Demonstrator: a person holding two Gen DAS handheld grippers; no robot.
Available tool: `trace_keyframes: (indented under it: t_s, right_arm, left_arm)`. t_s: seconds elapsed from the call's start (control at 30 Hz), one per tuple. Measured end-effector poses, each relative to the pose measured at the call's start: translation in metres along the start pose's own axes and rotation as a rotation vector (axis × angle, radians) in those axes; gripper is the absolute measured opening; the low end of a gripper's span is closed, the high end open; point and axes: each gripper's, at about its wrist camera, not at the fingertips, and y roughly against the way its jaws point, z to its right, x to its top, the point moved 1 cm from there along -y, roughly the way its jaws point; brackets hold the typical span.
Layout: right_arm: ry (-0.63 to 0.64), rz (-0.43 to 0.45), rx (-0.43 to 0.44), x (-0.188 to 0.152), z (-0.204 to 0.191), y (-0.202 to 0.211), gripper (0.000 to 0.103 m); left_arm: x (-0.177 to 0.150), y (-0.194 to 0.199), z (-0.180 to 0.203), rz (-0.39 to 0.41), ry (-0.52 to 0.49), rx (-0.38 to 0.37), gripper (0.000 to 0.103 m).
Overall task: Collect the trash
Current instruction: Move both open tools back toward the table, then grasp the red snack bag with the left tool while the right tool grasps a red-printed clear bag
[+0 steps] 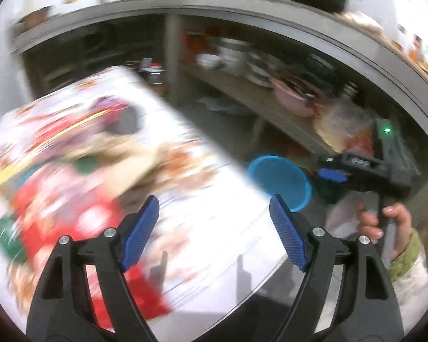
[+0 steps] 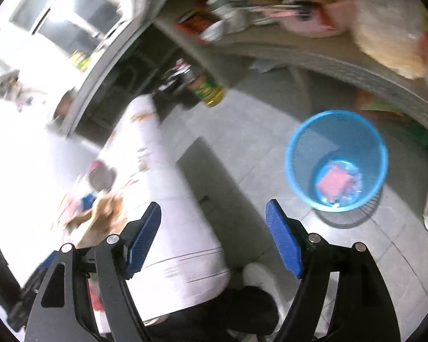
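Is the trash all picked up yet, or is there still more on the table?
Some is done: the blue bin on the floor already holds a pink piece and some clear scraps. Right now nothing is in hand: the left gripper and the right gripper are both open and empty. Still left: blurry red and brown bits lie on the table; I can't tell what they are.

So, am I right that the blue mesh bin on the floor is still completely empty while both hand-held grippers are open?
Not quite: the blue mesh bin is not empty; the right wrist view shows a pink piece and some clear scraps at its bottom. Both hand-held grippers, left and right, are indeed open.
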Motion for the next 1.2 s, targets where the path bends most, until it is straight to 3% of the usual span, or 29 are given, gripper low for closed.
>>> trace_keyframes:
  t_s: [0.2, 0.37, 0.5, 0.63, 0.83, 0.97, 1.2]
  right_arm:
    - [0.139, -0.117, 0.092, -0.024, -0.068, -0.028, 0.074]
    - [0.256, -0.210, 0.169, -0.043, -0.127, -0.054, 0.074]
    - [0.326, -0.275, 0.202, -0.062, -0.163, -0.074, 0.074]
    - [0.368, -0.331, 0.207, -0.077, -0.188, -0.096, 0.072]
    - [0.373, -0.412, 0.225, -0.091, -0.205, -0.122, 0.055]
    - [0.402, -0.424, 0.230, -0.099, -0.214, -0.121, 0.053]
    - [0.460, -0.396, 0.224, -0.091, -0.222, -0.096, 0.054]
  left_arm:
    - [-0.044, 0.049, -0.083, 0.096, 0.218, 0.149, 0.075]
    - [-0.062, 0.051, -0.141, 0.106, 0.378, 0.178, 0.075]
    - [-0.071, 0.036, -0.168, 0.085, 0.459, 0.084, 0.073]
    - [-0.076, 0.018, -0.183, 0.064, 0.521, -0.058, 0.067]
    - [-0.085, 0.005, -0.196, 0.083, 0.582, -0.180, 0.051]
    - [-0.093, 0.004, -0.204, 0.092, 0.605, -0.193, 0.034]
    - [-0.104, 0.013, -0.204, 0.130, 0.602, -0.227, 0.014]
